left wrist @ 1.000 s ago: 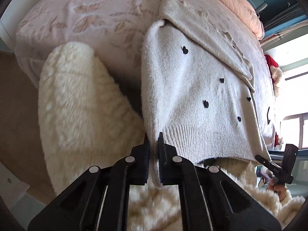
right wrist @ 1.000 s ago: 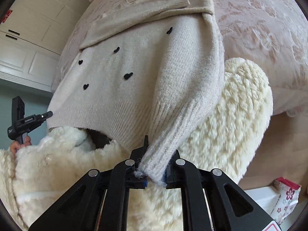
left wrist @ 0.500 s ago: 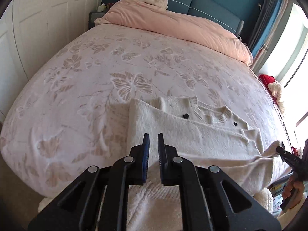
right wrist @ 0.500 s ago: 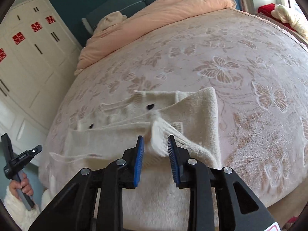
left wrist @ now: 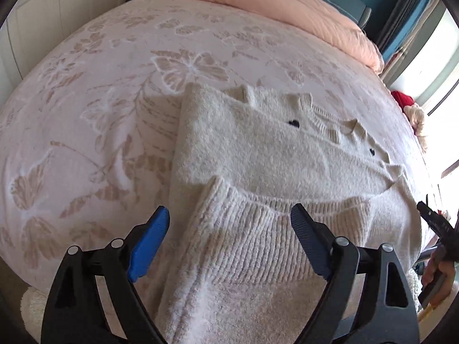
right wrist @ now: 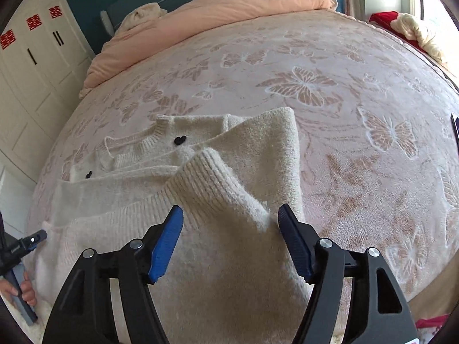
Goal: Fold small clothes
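A cream knitted sweater [left wrist: 258,149] with small black hearts lies folded on the bed, its ribbed hem [left wrist: 258,229] laid up over the body. My left gripper [left wrist: 231,215] hovers just over that hem, its jaws opening wide, and the pads do not press the knit. In the right wrist view, the sweater [right wrist: 252,143] has a ribbed hem corner [right wrist: 206,177] standing up in a hump. My right gripper [right wrist: 231,212] is opening around this hump, and the fabric sits loose between the blue pads. Each gripper shows at the edge of the other's view.
The bedspread [left wrist: 86,100] is pink with a butterfly pattern and spreads wide beyond the sweater. A peach duvet [right wrist: 229,8] is bunched at the headboard. White wardrobe doors [right wrist: 28,71] stand to the left of the bed, and a red and cream bundle [right wrist: 401,25] lies by the window.
Both grippers were shut on the hanging hem a second ago. They carried it up onto the sweater on the bed, then their jaws spread and let it go.
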### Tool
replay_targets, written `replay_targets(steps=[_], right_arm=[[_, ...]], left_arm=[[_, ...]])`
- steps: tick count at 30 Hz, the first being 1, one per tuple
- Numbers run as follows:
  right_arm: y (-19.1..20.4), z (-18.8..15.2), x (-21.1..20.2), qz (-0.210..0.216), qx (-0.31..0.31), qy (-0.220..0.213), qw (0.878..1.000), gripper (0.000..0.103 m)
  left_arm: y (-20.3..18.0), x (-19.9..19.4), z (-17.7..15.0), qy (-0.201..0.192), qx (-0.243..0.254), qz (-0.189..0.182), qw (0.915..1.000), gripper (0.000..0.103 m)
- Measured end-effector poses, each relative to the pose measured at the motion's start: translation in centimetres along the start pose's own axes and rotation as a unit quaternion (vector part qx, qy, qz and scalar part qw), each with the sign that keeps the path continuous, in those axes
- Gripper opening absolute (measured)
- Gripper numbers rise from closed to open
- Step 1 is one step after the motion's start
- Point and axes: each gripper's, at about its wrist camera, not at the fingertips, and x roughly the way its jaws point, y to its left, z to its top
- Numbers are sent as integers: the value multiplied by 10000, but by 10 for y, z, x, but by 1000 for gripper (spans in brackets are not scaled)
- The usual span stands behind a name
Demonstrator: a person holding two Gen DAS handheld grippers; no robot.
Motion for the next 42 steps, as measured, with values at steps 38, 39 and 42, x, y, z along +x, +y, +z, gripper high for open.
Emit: replay_targets(steps=[38, 39, 42], right_arm=[[83, 25, -1, 1115, -63, -160, 9936, 18], [110, 13, 10, 1508, -166, 97, 9884, 17], [181, -22, 40, 1871, -742, 604, 9777, 12]], left_arm=[[-25, -17, 68, -936, -420, 259, 9944, 21], [-37, -19, 55, -876, -419, 83, 9952, 22], [-71, 5, 23, -450, -183, -76, 9988, 24]])
